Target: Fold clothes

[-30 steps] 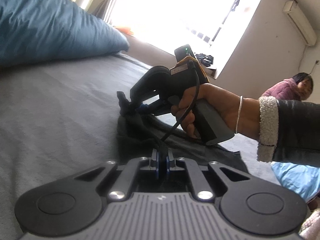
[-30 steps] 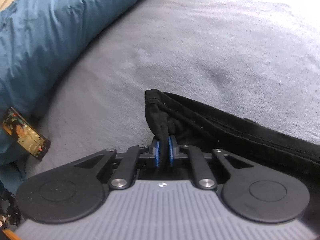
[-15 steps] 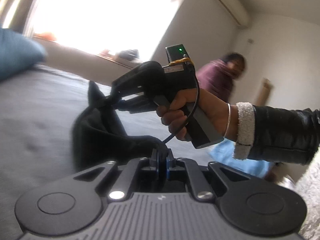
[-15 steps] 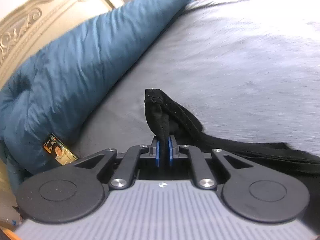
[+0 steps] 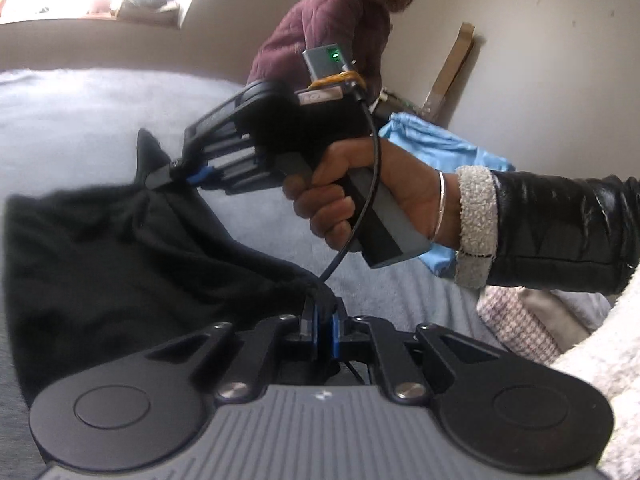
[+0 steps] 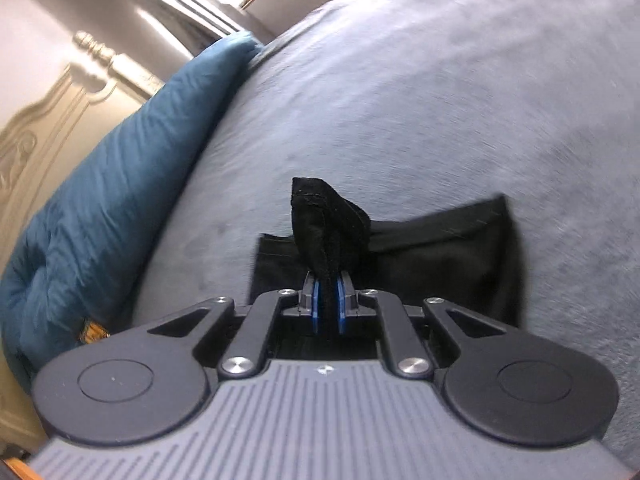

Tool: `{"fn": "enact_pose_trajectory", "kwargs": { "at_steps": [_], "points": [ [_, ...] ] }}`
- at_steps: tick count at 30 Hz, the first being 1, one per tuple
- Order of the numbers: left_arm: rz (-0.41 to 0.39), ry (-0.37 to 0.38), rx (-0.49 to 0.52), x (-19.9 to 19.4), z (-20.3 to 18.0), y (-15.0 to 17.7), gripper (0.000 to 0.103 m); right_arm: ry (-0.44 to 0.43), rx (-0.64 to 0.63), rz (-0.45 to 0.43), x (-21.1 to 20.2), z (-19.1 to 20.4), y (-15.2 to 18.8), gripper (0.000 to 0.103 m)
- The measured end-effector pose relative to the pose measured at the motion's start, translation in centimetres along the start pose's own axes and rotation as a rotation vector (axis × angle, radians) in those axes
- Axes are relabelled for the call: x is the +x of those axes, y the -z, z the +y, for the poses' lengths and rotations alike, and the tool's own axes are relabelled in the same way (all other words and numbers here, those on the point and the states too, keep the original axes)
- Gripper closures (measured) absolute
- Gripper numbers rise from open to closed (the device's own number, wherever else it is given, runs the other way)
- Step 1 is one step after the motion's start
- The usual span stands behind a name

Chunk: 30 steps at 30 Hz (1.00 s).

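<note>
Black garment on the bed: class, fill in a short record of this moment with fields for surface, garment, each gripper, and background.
surface: grey bed cover
garment: black garment, part lifted, part lying on the bed
left gripper: shut on the black garment
right gripper: shut on another edge of it
right hand: wrapped round the gripper handle
background: blue duvet; a person in a maroon jacket by the wall

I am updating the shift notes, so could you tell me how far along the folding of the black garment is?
Done: both corners are gripped. In hand: the left gripper and right gripper are shut on the black garment, carrying it over the grey bed. Left: laying it flat, then releasing.
</note>
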<state>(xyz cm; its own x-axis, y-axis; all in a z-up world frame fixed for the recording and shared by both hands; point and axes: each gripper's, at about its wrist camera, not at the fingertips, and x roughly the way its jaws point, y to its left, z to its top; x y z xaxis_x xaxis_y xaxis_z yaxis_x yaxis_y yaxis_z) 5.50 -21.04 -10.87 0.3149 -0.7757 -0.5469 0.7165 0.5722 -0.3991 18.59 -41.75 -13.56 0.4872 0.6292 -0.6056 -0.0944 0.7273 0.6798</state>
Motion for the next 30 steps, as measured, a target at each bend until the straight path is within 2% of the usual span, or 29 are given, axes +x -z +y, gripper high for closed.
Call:
{"fn": "enact_pose_trajectory", "kwargs": {
  "at_steps": [4,7,8,9,11,13,14,15,19,23,25,28,30],
  "points": [
    [0.027,-0.009,0.036,-0.2,0.1,0.5,0.096,-0.041,0.022,-0.006,-0.5,-2.9,0.0,0.096],
    [0.078,-0.007,0.024,0.3,0.3,0.6,0.095,-0.057,0.023,0.008,0.3,-4.6,-0.2,0.096],
    [0.104,-0.005,0.012,0.4,0.9,0.6,0.091,-0.045,0.025,0.016,0.6,-5.2,-0.1,0.095],
    [0.132,-0.006,-0.008,0.5,1.2,0.8,0.079,-0.03,0.028,0.026,1.0,-5.8,0.0,0.092],
    [0.165,0.001,-0.054,-0.1,1.4,1.3,0.07,-0.013,0.064,0.045,1.4,-7.3,0.3,0.09],
    [0.165,0.023,-0.052,-1.0,1.7,1.7,0.065,-0.058,0.165,0.039,0.6,-9.2,0.8,0.087],
    [0.165,0.034,-0.049,-1.4,1.9,1.9,0.059,-0.082,0.217,0.031,0.0,-10.1,1.0,0.08],
    [0.16,0.045,-0.047,-2.1,2.0,2.1,0.055,-0.088,0.256,0.019,-0.8,-10.8,1.3,0.072],
    [0.139,0.06,-0.064,-5.2,3.3,2.4,0.052,-0.056,0.293,-0.019,-4.9,-11.7,3.2,0.063],
    [0.138,-0.014,-0.088,-7.6,4.8,3.4,0.052,-0.102,0.166,-0.035,-9.8,-9.3,5.3,0.063],
    [0.132,-0.071,-0.114,-8.9,6.2,3.7,0.052,-0.124,0.058,-0.037,-12.1,-7.4,6.6,0.063],
    [0.118,-0.189,-0.153,-9.5,8.0,4.2,0.052,-0.093,-0.075,0.013,-12.5,-4.8,8.7,0.063],
    [0.103,-0.266,-0.187,-10.0,8.9,4.5,0.052,-0.043,-0.167,0.059,-11.4,-3.4,10.0,0.064]
  ]
}}
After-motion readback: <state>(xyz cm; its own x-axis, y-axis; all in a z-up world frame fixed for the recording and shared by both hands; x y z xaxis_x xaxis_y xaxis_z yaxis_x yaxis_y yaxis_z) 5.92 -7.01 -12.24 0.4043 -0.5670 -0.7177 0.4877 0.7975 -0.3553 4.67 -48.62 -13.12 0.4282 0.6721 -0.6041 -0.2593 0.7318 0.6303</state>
